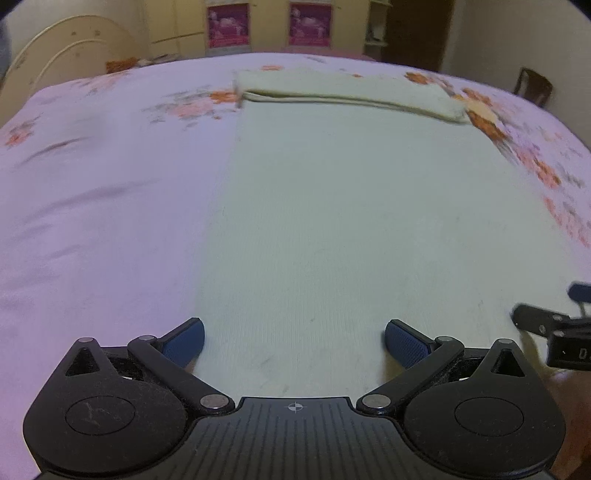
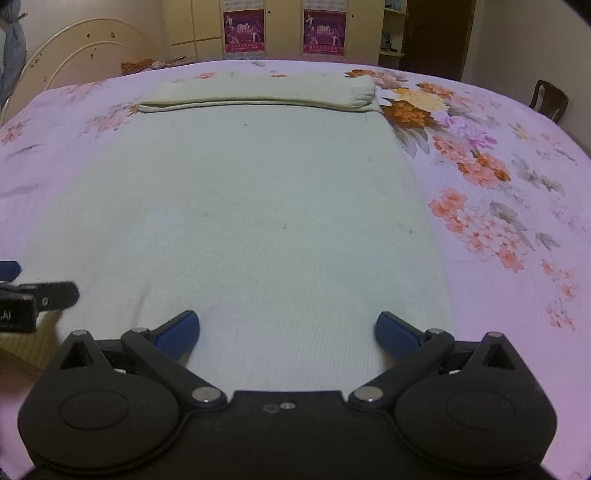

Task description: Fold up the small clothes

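A pale cream knitted garment (image 1: 351, 206) lies flat on the bed, its far end folded back into a thick band (image 1: 343, 92). It also fills the right wrist view (image 2: 240, 206), with the same folded band (image 2: 258, 94) at the far end. My left gripper (image 1: 294, 345) is open and empty, its blue pads over the garment's near left edge. My right gripper (image 2: 287, 334) is open and empty over the near right part. Each gripper shows at the edge of the other's view.
The bed has a lilac sheet with orange and pink flowers (image 2: 480, 166). A cream headboard (image 2: 74, 48) stands at the far left. Cupboards with pink posters (image 2: 243, 35) line the back wall. A dark wooden chair (image 2: 548, 99) stands at the right.
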The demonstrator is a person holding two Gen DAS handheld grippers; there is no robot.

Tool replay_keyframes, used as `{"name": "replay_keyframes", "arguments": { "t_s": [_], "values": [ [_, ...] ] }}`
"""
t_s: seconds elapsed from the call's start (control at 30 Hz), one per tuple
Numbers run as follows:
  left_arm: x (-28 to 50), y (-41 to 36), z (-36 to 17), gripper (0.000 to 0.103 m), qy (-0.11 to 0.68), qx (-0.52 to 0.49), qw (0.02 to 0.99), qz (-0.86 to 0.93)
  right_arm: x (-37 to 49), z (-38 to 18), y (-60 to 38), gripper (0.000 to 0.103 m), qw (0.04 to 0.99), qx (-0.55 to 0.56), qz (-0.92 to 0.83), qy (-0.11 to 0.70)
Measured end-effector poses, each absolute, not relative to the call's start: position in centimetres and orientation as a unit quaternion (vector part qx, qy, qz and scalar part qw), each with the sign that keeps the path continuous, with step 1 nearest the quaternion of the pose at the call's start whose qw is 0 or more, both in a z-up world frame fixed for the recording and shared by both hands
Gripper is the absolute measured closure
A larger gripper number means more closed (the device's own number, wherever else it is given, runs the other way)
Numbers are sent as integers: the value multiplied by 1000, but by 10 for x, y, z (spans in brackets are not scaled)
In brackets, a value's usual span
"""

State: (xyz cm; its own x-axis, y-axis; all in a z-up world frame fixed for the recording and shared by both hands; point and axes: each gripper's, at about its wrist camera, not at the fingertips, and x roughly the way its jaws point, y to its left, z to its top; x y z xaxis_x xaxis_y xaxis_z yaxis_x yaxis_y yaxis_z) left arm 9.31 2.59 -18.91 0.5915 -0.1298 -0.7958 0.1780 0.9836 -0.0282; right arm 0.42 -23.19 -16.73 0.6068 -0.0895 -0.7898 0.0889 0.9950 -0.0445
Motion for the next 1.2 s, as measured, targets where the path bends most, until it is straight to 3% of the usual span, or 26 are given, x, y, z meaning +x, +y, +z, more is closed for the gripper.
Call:
{"name": "replay_keyframes", "arguments": {
  "t_s": [0.17,0.2,0.4,0.43,0.5,0.6,0.7,0.8,0.87,0.93,1.07,1.13,1.17,1.2],
  "values": [
    [64,59,-183,0,412,61,905,-85,-24,-152,-242,8,904,16,-56,424],
    [61,67,-184,0,414,54,903,-98,-31,-148,-246,13,906,23,-49,419],
    [65,103,-193,2,447,-66,882,-135,-53,-140,-277,31,902,68,-84,417],
    [66,104,-192,14,447,-76,880,-145,-54,-141,-281,32,900,75,-89,421],
    [68,106,-192,27,445,-88,877,-158,-57,-142,-289,42,896,92,-96,423],
    [74,105,-193,28,448,-110,871,-168,-61,-142,-293,44,896,100,-109,418],
    [77,101,-195,50,455,-118,862,-189,-63,-143,-296,45,894,105,-115,420],
    [84,101,-199,51,459,-143,855,-194,-65,-144,-302,47,892,112,-119,421],
    [87,101,-200,58,462,-152,852,-195,-63,-146,-306,47,889,121,-115,426],
    [93,99,-202,90,470,-150,846,-204,-60,-149,-306,48,886,122,-108,434],
    [99,91,-203,90,477,-139,839,-219,-53,-150,-301,75,883,124,-83,445],
    [101,87,-199,90,472,-134,839,-235,-48,-150,-298,83,878,116,-75,458],
    [102,86,-195,90,467,-131,840,-241,-46,-149,-299,94,876,121,-67,462],
    [103,83,-192,90,462,-127,842,-248,-44,-147,-301,94,873,133,-60,465]
  ]
}}
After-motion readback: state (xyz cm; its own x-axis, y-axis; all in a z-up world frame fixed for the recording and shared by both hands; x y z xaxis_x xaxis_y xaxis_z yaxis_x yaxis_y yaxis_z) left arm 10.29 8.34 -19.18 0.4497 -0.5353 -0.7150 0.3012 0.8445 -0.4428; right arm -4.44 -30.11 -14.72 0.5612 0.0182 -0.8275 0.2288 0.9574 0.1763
